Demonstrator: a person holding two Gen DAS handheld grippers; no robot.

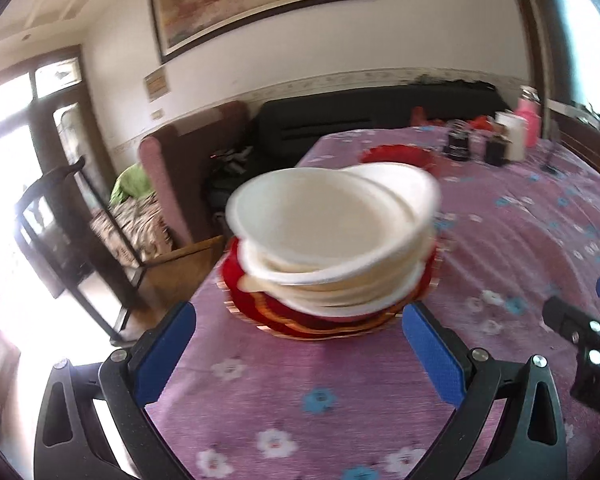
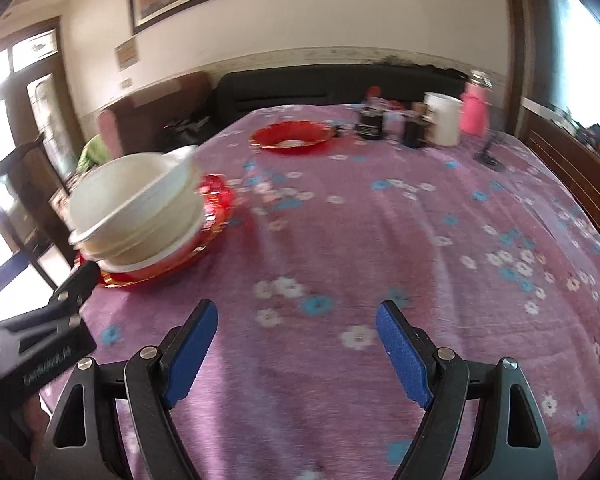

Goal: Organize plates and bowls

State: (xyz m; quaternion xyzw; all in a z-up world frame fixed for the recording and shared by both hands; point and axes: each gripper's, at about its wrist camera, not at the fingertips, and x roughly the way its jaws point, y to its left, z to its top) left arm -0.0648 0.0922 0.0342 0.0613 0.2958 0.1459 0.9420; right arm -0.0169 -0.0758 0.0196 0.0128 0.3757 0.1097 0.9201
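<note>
A leaning stack of white bowls [image 1: 332, 232] rests on red plates [image 1: 296, 316] near the table's left edge; in the right wrist view the same bowls [image 2: 136, 208] and red plates [image 2: 216, 200] sit at the left. My left gripper [image 1: 300, 316] is open just short of the stack, its blue fingers to either side of the plates' near rim, nothing held. My right gripper [image 2: 296, 320] hangs open and empty over bare cloth, to the right of the stack. Another red plate [image 2: 290, 138] lies further back, something pale inside it.
A purple flowered cloth [image 2: 380, 240] covers the table. Dark jars [image 2: 370, 124], a white mug [image 2: 444, 120] and a pink bottle [image 2: 474, 110] stand at the far right. A dark sofa [image 1: 360, 120] and chairs [image 1: 60, 208] lie beyond the table's left and far edges.
</note>
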